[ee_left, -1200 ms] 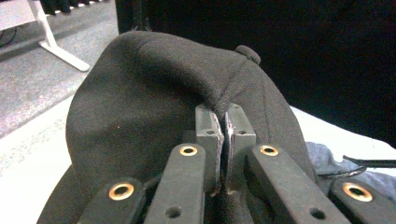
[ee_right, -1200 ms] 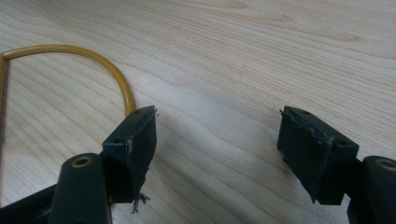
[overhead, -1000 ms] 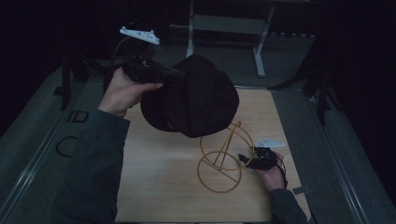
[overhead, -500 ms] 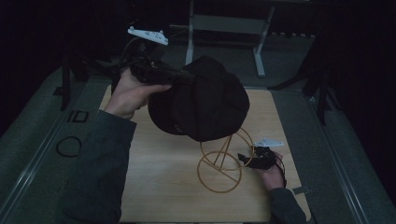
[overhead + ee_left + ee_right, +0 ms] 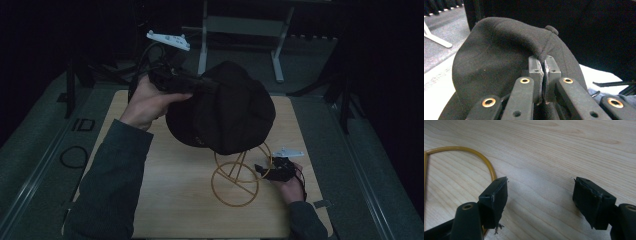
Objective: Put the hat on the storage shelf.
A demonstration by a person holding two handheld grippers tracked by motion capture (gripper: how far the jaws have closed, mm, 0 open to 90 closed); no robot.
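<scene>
Left gripper (image 5: 544,75) pinches black cap (image 5: 222,112) crown fabric, holding it above yellow wire stand (image 5: 239,172); right gripper (image 5: 540,200) sits wide open, empty, beside stand base; likely next: lower cap centred onto stand top.

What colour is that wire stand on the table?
Yellow-gold; the stand shows best in the high view.

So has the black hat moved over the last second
Yes. The black hat, pinched in the left claw, has shifted rightward and now hangs over the top of the gold wire stand.
</scene>
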